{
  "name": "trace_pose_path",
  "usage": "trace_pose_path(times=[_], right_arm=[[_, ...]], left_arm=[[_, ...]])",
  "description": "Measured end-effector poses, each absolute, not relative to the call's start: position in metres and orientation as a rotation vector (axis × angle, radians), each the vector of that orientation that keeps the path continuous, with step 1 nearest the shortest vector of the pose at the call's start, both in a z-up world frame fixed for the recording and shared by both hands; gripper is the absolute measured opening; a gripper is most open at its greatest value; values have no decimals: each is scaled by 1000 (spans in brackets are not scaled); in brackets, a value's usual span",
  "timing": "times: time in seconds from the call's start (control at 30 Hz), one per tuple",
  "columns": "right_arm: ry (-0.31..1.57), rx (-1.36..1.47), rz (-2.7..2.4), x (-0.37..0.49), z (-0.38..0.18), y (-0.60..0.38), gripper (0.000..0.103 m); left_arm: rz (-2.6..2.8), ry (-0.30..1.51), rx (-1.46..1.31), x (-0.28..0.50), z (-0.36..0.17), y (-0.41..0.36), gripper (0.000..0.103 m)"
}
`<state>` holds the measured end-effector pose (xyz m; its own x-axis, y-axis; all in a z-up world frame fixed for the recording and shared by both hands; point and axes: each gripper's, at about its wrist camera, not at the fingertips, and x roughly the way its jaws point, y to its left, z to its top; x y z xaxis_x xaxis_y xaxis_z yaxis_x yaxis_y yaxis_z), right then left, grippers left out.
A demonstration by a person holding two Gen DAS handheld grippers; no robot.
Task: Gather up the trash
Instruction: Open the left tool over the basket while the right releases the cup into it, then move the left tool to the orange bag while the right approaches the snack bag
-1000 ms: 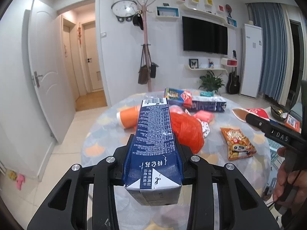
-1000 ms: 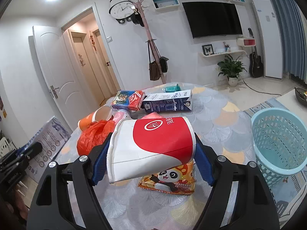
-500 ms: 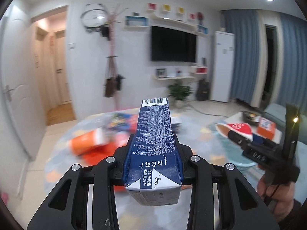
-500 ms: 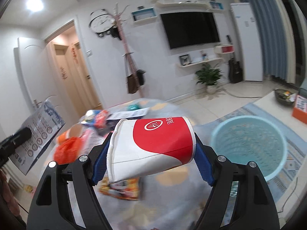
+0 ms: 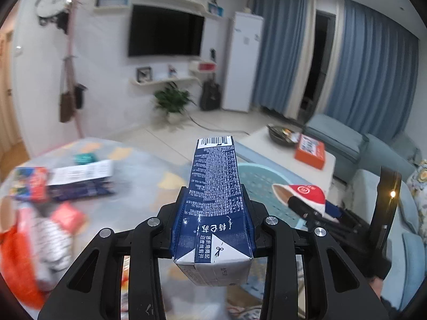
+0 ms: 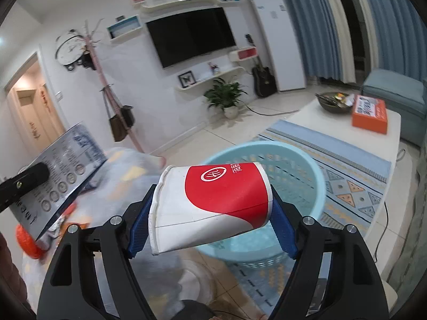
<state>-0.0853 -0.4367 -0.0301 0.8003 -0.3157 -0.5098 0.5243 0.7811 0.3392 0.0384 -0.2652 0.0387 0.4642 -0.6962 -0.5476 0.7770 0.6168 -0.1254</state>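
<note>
Clamping a blue Chinese-lettered carton, left tongs; right tongs squeeze a red-logo cup.

Motion blur is smearing the packets and the orange bag on the round table, leaving their print unreadable. The blue carton is hiding part of the light-blue basket, and the paper cup is covering its near rim.

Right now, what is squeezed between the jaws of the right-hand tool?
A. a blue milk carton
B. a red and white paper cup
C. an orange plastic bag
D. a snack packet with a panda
B: the right gripper clamps a red and white paper cup lying sideways, with the light blue basket just beyond it.
</note>
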Motion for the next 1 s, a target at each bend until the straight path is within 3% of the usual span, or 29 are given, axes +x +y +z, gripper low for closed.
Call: trace_pose_path(times=[0.27, 0.33, 0.37, 0.63, 1.0], right_arm=[[490, 519, -515, -61, -59, -493, 74], [519, 525, -514, -55, -68, -506, 74], [530, 526, -521, -52, -72, -511, 74], [531, 542, -542, -56, -85, -522, 80], [527, 574, -462, -71, -70, -483, 80]], left_arm=[[-962, 732, 208, 71, 1, -357, 37], [-978, 785, 200, 79, -7, -369, 62], [-973, 806, 188, 84, -11, -373, 65], [-904, 755, 224, 80, 5, -366, 68], [-785, 687, 212, 43, 30, -278, 69]])
